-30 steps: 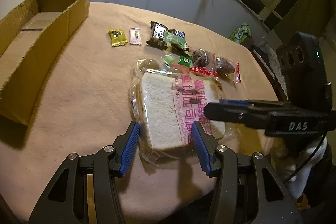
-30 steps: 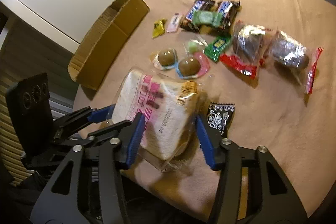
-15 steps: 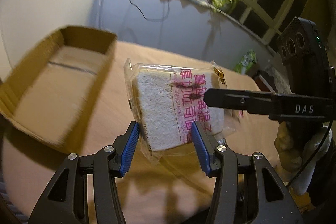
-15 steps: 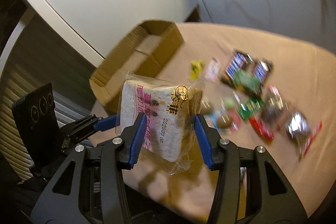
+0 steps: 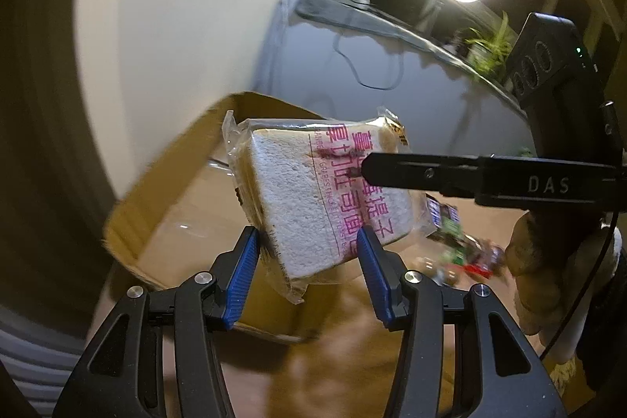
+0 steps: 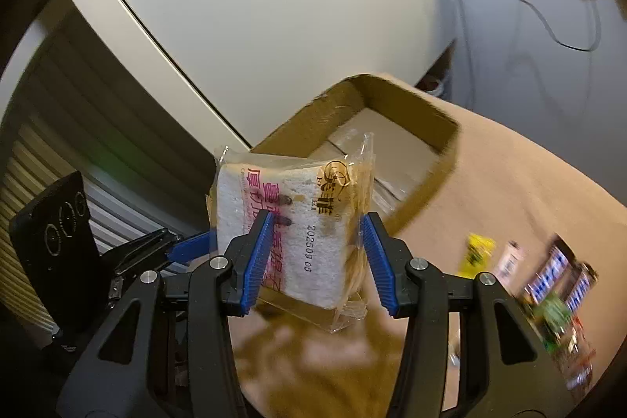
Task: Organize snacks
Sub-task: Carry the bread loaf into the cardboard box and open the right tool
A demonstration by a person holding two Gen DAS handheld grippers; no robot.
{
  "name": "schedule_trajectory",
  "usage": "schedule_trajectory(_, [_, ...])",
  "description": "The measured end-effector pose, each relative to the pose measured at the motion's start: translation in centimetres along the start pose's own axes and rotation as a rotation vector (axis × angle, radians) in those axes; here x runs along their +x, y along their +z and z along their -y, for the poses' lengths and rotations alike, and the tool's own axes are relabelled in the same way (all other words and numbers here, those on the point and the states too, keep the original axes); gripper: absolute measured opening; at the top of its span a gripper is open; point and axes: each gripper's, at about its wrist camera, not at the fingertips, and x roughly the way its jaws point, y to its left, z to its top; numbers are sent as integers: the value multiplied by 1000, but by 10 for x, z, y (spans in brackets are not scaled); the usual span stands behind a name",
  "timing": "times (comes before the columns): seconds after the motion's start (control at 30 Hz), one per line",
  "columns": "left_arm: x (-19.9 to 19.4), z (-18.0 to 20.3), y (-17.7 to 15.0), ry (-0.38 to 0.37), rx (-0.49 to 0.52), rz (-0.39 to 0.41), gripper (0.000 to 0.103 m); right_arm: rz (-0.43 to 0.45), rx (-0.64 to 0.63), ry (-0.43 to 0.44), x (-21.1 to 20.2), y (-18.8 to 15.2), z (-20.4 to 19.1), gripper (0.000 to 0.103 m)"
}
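The bread bag (image 5: pixel 325 198) is clear, glossy, crinkled plastic; the box (image 6: pixel 407 128) is matt brown cardboard; the bench (image 6: pixel 529 198) wears matt tan cloth; each claw has ribbed blue pads (image 6: pixel 256 257) on black plastic

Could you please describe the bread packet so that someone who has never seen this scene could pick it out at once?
Find the open cardboard box at the table's edge by the white wall. In the air in front of it, the left gripper and right gripper hold a clear bread packet between them. Unlike the small candy wrappers lying on the table, it is one thick white slice with pink lettering.
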Motion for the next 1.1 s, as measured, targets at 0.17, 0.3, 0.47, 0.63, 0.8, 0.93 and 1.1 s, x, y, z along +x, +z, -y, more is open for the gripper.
schedule_trajectory(0.17, [6,-21,2,40,-28,-3,49,-48,-13,16,39,13,-2,50])
schedule_trajectory(0.3, [9,-33,0,47,-49,-11,49,-71,-18,18,56,20,-4,50])
schedule_trajectory(0.47, [7,-35,-2,70,-44,2,48,-76,-38,-26,66,28,-7,50])
schedule_trajectory(0.63, [-4,-32,-6,100,-21,32,48,-55,-43,-62,58,28,-6,50])
schedule_trajectory(0.8, [-10,-24,-7,114,9,50,48,-37,-48,-103,42,19,-2,51])
schedule_trajectory(0.93, [-17,-10,-8,129,53,78,48,-8,-56,-143,23,7,3,51])
schedule_trajectory(1.1, [-20,15,-13,123,113,90,49,63,-2,-191,-14,-17,21,51])
